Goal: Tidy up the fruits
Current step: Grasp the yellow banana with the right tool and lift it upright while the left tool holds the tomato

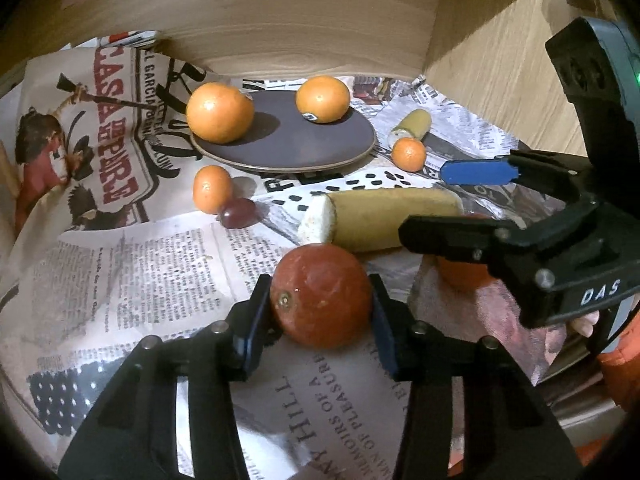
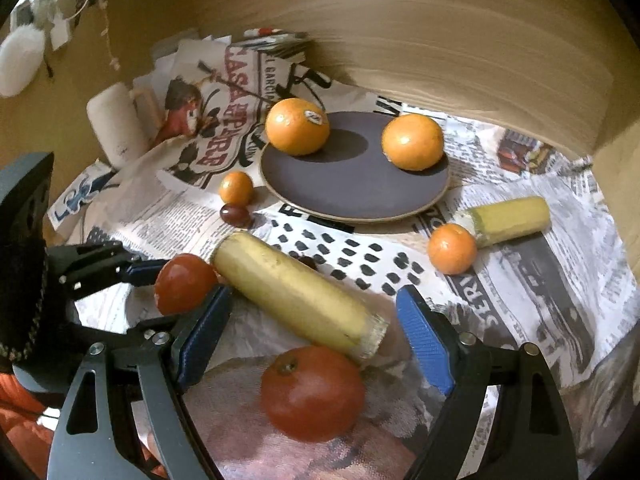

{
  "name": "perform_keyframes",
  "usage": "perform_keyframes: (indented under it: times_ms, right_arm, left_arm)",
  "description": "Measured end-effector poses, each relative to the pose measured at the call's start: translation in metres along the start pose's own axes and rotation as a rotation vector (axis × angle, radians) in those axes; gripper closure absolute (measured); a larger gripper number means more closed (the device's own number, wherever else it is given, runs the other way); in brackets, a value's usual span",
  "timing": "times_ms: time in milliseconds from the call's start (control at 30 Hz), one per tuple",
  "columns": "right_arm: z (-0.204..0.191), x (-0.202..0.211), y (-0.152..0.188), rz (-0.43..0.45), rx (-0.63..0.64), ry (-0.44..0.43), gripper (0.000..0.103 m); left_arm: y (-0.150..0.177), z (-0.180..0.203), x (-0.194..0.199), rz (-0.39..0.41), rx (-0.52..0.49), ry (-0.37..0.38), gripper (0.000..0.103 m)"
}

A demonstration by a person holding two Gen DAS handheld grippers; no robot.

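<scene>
My left gripper is shut on a dark red-orange fruit, also seen in the right wrist view. My right gripper is open above a second red-orange fruit and the end of a long yellow banana piece. A dark plate holds two large oranges. Two small oranges, a short banana piece and a dark grape lie on the newspaper.
Newspaper covers the surface. A wooden wall curves behind the plate. A white mug lies at the back left. The right gripper's body stands close on the right in the left wrist view.
</scene>
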State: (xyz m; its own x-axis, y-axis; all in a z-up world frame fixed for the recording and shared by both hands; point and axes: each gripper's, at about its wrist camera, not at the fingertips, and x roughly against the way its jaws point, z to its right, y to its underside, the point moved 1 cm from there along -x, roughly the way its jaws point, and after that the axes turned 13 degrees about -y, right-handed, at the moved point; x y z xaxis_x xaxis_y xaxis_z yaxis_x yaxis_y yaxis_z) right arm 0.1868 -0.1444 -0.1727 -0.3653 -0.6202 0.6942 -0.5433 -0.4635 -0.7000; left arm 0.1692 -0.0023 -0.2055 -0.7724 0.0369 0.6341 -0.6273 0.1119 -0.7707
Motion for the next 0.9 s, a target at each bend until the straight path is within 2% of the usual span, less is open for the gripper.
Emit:
perform_keyframes:
  times_ms: [300, 467, 567, 633, 800, 900]
  right_arm:
    - [-0.016, -0.027, -0.010, -0.119, 0.121, 0.004, 0.021]
    - [-0.030, -0.040, -0.010, -0.200, 0.231, 0.035, 0.021]
    - [-0.033, -0.047, -0.008, -0.218, 0.271, 0.055, 0.021]
    - [-0.034, -0.048, -0.008, -0.217, 0.283, 0.065, 0.027]
    - [-0.028, -0.042, -0.014, -0.182, 0.251, 0.085, 0.050]
    - [-0.022, -0.036, -0.019, -0.145, 0.227, 0.122, 0.060]
  left_arm:
    - [0.000, -0.044, 0.015, 0.027, 0.080, -0.091, 0.057]
    - [0.003, -0.064, 0.021, 0.035, 0.124, -0.107, 0.057]
    - [0.005, -0.068, 0.022, 0.037, 0.133, -0.105, 0.057]
    - [0.005, -0.068, 0.021, 0.036, 0.134, -0.100, 0.057]
    - [0.005, -0.067, 0.020, 0.041, 0.128, -0.093, 0.057]
    - [0.004, -0.067, 0.019, 0.045, 0.131, -0.089, 0.057]
